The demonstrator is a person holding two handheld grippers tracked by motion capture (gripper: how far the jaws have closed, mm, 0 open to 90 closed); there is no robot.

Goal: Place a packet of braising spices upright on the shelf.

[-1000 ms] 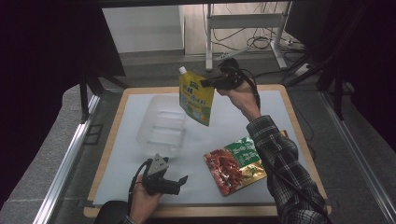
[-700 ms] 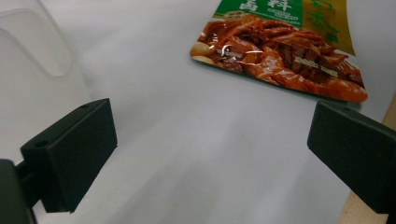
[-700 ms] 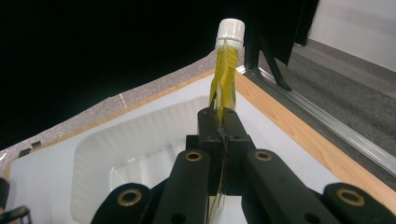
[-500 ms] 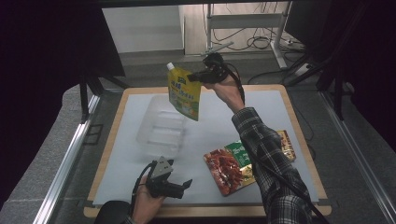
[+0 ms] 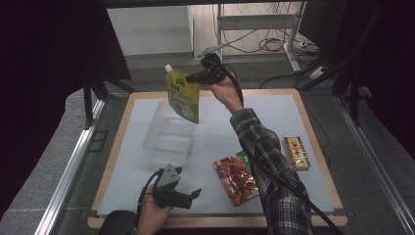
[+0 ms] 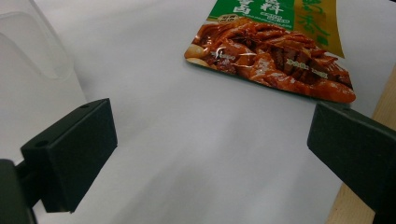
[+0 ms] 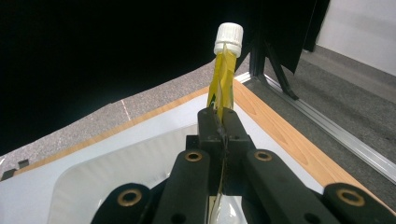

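My right gripper (image 5: 192, 77) is shut on the top edge of a yellow spouted pouch (image 5: 183, 96) with a white cap (image 7: 228, 39), which hangs in the air over the far end of a clear plastic tray (image 5: 167, 134). In the right gripper view the jaws pinch the pouch (image 7: 222, 84) edge-on, with the tray (image 7: 107, 177) below. Near the table's front edge my left gripper (image 5: 193, 195) rests open with nothing between its fingers (image 6: 74, 154). A red and green food packet (image 5: 236, 177) lies to its right and appears again ahead in the left gripper view (image 6: 275, 51).
A small red and yellow box (image 5: 296, 152) lies at the right of the white mat (image 5: 274, 117), past the person's plaid sleeve (image 5: 266, 161). The mat lies on a wooden board (image 5: 313, 142) with metal rails beside it. Cables and stand legs lie beyond the far edge.
My right gripper has carried the yellow pouch leftward, from over the mat's far middle to above the clear tray's far end. The left gripper has stayed in place.
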